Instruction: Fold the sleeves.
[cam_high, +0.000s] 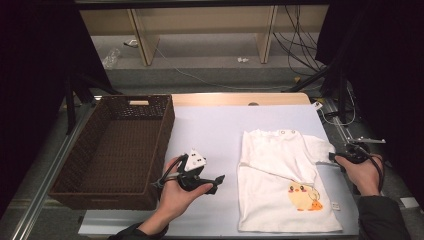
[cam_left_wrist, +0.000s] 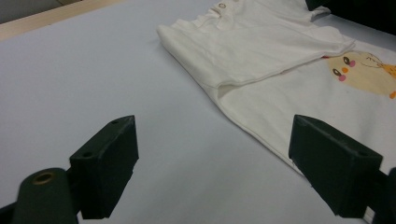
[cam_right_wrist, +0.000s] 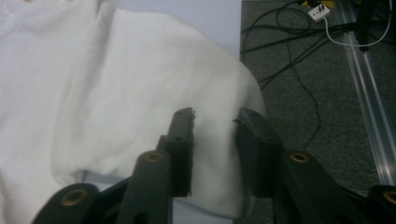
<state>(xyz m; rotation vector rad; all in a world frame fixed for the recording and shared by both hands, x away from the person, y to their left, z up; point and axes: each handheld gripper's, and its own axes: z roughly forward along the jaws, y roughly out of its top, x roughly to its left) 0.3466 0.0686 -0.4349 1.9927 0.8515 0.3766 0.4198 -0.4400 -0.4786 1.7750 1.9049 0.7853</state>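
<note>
Right claw (cam_right_wrist: 214, 140) pinches the baby shirt's sleeve (cam_right_wrist: 205, 93) at the surface edge, left claw (cam_left_wrist: 212, 163) spread idle; a shallow pinch could slip mid-fold.

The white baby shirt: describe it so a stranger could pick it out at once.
Start at the pale table sheet and look right of the brown wicker basket. The white baby shirt lies flat there, its left sleeve folded inward, its right sleeve between the right claw jaws. A yellow chick print and collar snaps mark it.
</note>
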